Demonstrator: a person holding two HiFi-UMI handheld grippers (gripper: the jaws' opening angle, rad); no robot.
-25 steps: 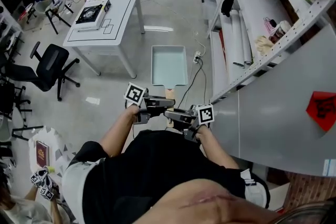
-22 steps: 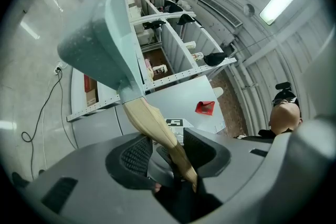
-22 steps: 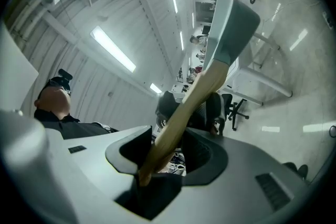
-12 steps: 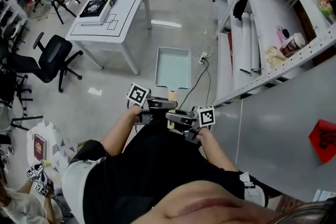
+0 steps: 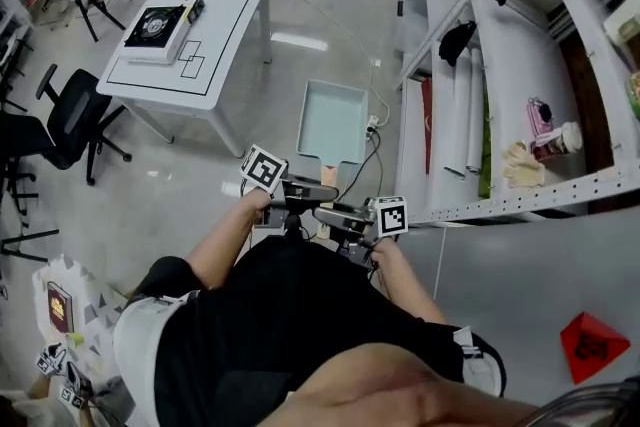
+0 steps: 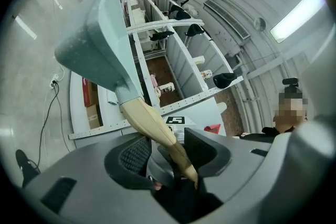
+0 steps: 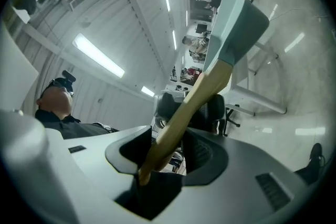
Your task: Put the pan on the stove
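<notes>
**Carrying the pan toward the stove**

My left gripper (image 5: 298,192) and right gripper (image 5: 338,215) both clamp the wooden handle of the pan (image 5: 333,122), which I hold over the floor. The stove (image 5: 155,23) sits well apart on the table (image 5: 225,45), so next I must turn left. Since a second ago the shelving has slid by and my grip is unchanged

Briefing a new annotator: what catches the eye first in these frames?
The pale teal rectangular pan, carried above the floor at centre, its wooden handle clamped by both the left gripper and the right gripper. Next, the black stove on the white table at upper left, well apart from the pan.
</notes>
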